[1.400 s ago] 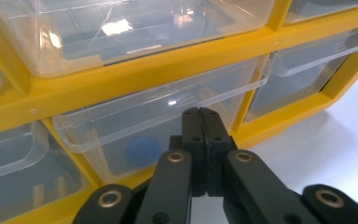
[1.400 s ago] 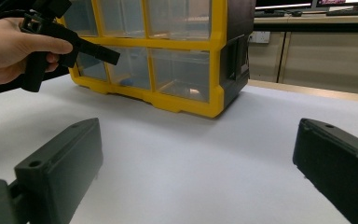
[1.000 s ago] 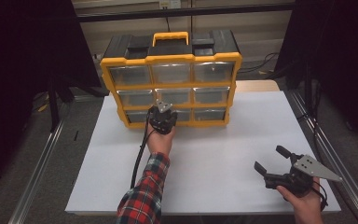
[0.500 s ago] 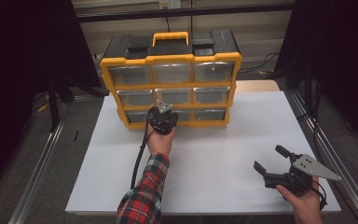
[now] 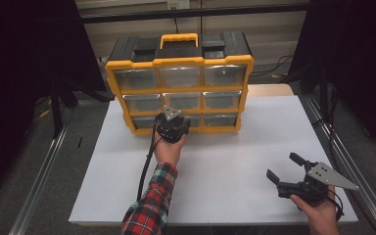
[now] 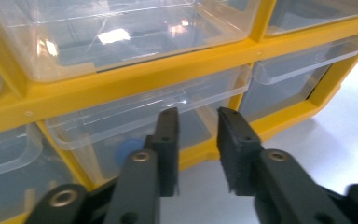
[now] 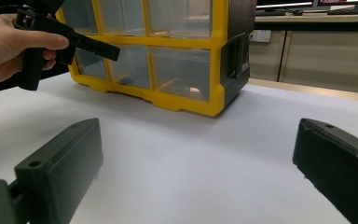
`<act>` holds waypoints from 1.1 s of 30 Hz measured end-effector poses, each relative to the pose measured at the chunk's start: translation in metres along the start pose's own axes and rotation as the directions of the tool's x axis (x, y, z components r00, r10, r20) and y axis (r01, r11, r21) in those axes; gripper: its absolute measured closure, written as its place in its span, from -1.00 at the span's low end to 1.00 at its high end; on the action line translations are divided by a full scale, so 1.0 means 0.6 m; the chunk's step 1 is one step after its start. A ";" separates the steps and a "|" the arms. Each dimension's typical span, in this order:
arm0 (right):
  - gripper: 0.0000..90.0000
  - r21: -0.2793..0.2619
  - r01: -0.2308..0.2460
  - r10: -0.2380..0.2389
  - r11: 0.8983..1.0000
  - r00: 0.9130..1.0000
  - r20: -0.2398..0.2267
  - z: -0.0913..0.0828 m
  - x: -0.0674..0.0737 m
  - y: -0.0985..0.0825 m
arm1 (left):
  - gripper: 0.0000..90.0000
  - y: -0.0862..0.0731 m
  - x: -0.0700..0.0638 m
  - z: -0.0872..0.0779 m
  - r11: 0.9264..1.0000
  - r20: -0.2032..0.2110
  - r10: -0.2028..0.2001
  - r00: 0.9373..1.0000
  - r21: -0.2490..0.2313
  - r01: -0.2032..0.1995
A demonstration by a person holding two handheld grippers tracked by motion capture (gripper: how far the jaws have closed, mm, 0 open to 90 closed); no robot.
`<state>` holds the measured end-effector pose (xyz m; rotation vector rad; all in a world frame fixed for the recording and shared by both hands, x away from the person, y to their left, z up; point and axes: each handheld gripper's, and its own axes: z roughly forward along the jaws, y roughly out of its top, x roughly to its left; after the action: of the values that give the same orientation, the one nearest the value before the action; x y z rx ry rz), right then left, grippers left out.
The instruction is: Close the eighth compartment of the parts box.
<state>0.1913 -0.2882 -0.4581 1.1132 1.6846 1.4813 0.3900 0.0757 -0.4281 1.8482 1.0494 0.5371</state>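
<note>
Left gripper (image 6: 196, 140) jaws just opening, nothing between, at bottom-middle drawer (image 6: 149, 116); right gripper (image 5: 286, 172) wide open.

Drawer cabinet (image 5: 181, 83) at table (image 5: 235, 161) rear; left gripper (image 5: 172, 128) before bottom drawers.

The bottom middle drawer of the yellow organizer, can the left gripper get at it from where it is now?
Probably yes. The left gripper sits right in front of the bottom middle drawer of the organizer, its jaws having just been opening with nothing between them, and nothing stands in the way. The drawer looks closed.
</note>
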 end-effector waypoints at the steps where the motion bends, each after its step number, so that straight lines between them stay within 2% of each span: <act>1: -0.98 0.000 0.000 0.000 1.000 1.000 0.000 -0.001 0.000 0.000 | 0.45 -0.001 -0.001 0.000 1.000 0.004 -0.002 1.000 -0.003 0.002; 5: -0.98 -0.001 0.002 -0.002 1.000 1.000 -0.006 -0.002 0.000 0.000 | 0.30 -0.008 -0.003 -0.004 1.000 0.014 -0.021 1.000 -0.018 0.022; 9: -0.98 -0.001 0.007 -0.007 1.000 1.000 -0.007 0.000 0.002 0.000 | 0.15 -0.011 -0.004 -0.010 1.000 0.025 -0.022 0.999 -0.020 0.022; 12: -0.98 0.004 0.004 -0.004 1.000 1.000 -0.008 0.001 0.003 0.000 | -0.02 -0.012 -0.004 -0.015 0.999 0.021 -0.038 0.999 -0.029 0.039; 15: -0.98 0.004 0.009 -0.009 1.000 1.000 -0.010 0.001 0.003 0.000 | -0.16 -0.012 -0.003 -0.020 0.999 0.019 -0.034 0.999 -0.032 0.034; 16: -0.98 0.005 0.008 -0.008 1.000 1.000 -0.010 0.001 0.003 0.000 | -0.20 -0.013 -0.003 -0.021 0.998 0.038 -0.039 0.999 -0.040 0.040; 20: -0.98 0.001 0.003 -0.003 1.000 1.000 -0.006 0.000 0.003 -0.001 | -0.36 -0.017 -0.007 -0.027 0.997 0.058 -0.054 0.997 -0.059 0.057; 21: -0.98 0.001 0.003 -0.003 1.000 1.000 -0.006 0.000 0.003 -0.001 | -0.40 -0.017 -0.007 -0.029 0.997 0.067 -0.055 0.996 -0.059 0.059; 24: -0.98 0.003 0.006 -0.006 1.000 1.000 -0.006 -0.001 0.003 -0.001 | -0.52 -0.018 -0.009 -0.035 0.998 0.050 -0.040 0.998 -0.048 0.042; 28: -0.98 0.003 0.008 -0.008 1.000 1.000 0.000 -0.003 0.003 -0.001 | -0.62 -0.020 -0.010 -0.043 0.996 0.078 -0.046 0.996 -0.077 0.052; 31: -0.98 0.004 0.009 -0.009 1.000 1.000 0.002 -0.004 0.003 -0.001 | -0.72 -0.024 -0.008 -0.048 0.996 0.087 -0.046 0.995 -0.076 0.053; 33: -0.98 0.005 0.010 -0.010 1.000 1.000 0.000 -0.004 0.003 -0.001 | -0.77 -0.029 -0.007 -0.052 0.995 0.077 -0.050 0.996 -0.084 0.056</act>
<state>0.1885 -0.2878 -0.4583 1.1058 1.6921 1.4722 0.3577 0.0919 -0.4278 1.7468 1.0069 0.4712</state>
